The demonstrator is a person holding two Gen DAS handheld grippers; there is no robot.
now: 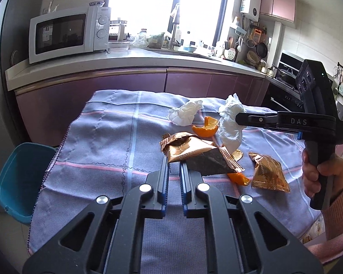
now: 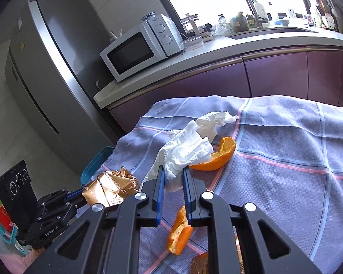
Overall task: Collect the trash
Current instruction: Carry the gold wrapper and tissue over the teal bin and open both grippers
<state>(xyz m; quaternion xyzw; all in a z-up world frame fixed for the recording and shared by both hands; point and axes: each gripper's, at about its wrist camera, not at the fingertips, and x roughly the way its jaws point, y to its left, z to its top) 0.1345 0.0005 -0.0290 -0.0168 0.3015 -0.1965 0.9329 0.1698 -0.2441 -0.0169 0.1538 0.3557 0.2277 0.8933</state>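
Left wrist view only: right gripper [image 1: 239,119] seen from the side, a hand [image 1: 317,171] in a pink sleeve [image 1: 338,210] on its grip, jaws clamped on a crumpled white tissue [image 1: 229,125] hanging clear of the cloth. Second gold wrapper [image 1: 268,171] lies on the cloth below that gripper; not clearly seen from the right wrist.

Right wrist view only: fridge [image 2: 45,80] off to the gripper's left; the left gripper [image 2: 80,197] low at left, pinching the gold wrapper [image 2: 109,191] by its edge.

Left gripper [image 1: 173,162]: jaws nearly together, holding the gold wrapper [image 1: 189,153], creased, torn open, dark inside, lifted just ahead of the fingertips.

Right gripper [image 2: 173,173]: pads closed on the tissue [image 2: 185,153].

On the blue checked cloth [image 1: 98,137]: another tissue wad [image 1: 185,113] beyond the held one, orange peel [image 1: 207,127] between them, peel piece [image 2: 179,233] under the right gripper.

Teal bin [image 1: 18,178] left of the left gripper, beside the table; contents not visible.
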